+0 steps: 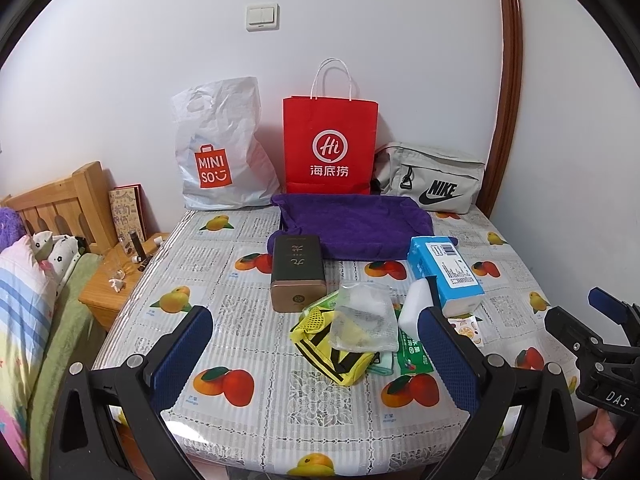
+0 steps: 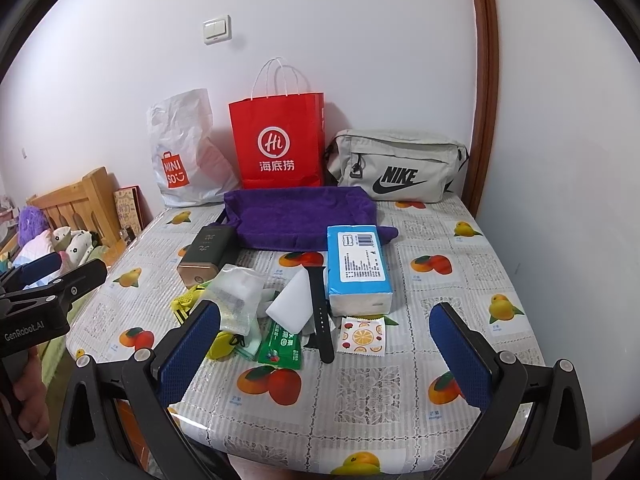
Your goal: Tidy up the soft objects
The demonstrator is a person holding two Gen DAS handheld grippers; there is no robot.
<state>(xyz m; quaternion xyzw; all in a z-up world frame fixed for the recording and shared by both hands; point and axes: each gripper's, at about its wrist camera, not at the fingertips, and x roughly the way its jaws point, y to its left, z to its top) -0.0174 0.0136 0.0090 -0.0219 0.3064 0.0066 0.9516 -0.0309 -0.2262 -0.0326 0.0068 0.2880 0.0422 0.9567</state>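
Right wrist view, purple towel (image 2: 296, 216) rumpled flat, both grippers' jaws spread, empty

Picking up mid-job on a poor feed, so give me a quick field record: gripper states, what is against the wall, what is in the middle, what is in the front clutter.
left gripper: open, holding nothing, above the near table edge
right gripper: open, holding nothing
back row at wall: white Miniso bag, red paper bag, grey Nike pouch
middle: purple towel, flat
front clutter: dark tin, blue tissue pack, yellow mesh pouch, clear plastic bag, white sponge, black watch strap, green packet, fruit-print wipe
surface: fruit-print tablecloth
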